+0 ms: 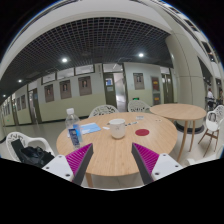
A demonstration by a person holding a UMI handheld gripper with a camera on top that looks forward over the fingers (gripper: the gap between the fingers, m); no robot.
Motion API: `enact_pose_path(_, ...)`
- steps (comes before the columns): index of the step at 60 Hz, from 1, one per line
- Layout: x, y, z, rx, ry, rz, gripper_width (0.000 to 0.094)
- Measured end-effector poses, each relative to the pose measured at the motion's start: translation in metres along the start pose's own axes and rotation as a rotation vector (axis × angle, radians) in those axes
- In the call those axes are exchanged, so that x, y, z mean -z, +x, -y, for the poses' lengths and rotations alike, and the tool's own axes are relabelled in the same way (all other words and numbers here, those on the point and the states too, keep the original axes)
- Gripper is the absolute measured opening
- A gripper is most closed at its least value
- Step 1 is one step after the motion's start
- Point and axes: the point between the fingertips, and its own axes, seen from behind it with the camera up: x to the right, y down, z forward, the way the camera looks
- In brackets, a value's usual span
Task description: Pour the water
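A clear plastic water bottle (73,128) with a blue label stands upright on a round wooden table (112,150), beyond my left finger. A white cup (118,128) stands near the table's middle, to the right of the bottle. My gripper (112,158) is open and empty, its magenta pads (78,158) spread wide over the table's near edge, well short of both bottle and cup.
A small red disc (142,131) lies right of the cup. A blue item (89,128) lies by the bottle. White chairs (104,110) stand behind the table. A second round table (180,112) stands to the right. A black bag (32,153) sits on a chair to the left.
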Motion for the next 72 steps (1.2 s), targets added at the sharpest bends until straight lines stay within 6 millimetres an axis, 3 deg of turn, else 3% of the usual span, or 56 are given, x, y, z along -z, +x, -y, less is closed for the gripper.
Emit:
enact_pose_path(7, -0.008, -0.024, 0.009, 0.022, 0.023, 0.047, 0.0839)
enact_pose_path(8, -0.01, -0.041, 0.017, 0.027, 0.023, 0.055, 0.0839)
enact_pose_path(11, -0.016, -0.057, 0.022, 0.043, 0.022, 0.088, 0.0838)
enact_pose_path(13, -0.021, -0.05, 0.018, 0.055, 0.026, 0.112, 0.0838)
enact_pose_path(14, -0.024, -0.075, 0.029, 0.06, 0.025, 0.118, 0.0836)
enact_pose_path(18, -0.036, -0.089, 0.034, 0.082, 0.036, 0.151, 0.0836)
enact_pose_path(19, -0.044, -0.103, 0.04, 0.085, 0.037, 0.156, 0.0837)
enact_pose_path(23, -0.06, -0.121, 0.039, 0.086, 0.031, 0.186, 0.0837)
enact_pose_path(24, -0.071, -0.135, 0.038, 0.084, 0.029, 0.192, 0.0838)
enact_pose_path(27, -0.085, -0.149, 0.032, 0.076, 0.014, 0.21, 0.0837)
enact_pose_path(35, -0.15, -0.178, 0.018, 0.08, 0.029, 0.171, 0.0835)
enact_pose_path(43, -0.201, -0.18, 0.0, 0.119, 0.022, 0.081, 0.0838)
enact_pose_path(49, -0.223, -0.182, -0.009, 0.123, 0.019, 0.059, 0.0829)
enact_pose_path(51, -0.227, -0.183, -0.011, 0.128, 0.013, 0.057, 0.0796)
enact_pose_path(52, -0.23, -0.185, -0.013, 0.133, 0.009, 0.056, 0.0716)
enact_pose_path(55, -0.233, -0.178, -0.015, 0.155, 0.014, 0.036, 0.0477)
enact_pose_path(64, -0.236, -0.176, -0.017, 0.138, 0.017, 0.032, 0.0441)
enact_pose_path(72, -0.236, -0.177, -0.017, 0.103, 0.016, 0.075, 0.0342)
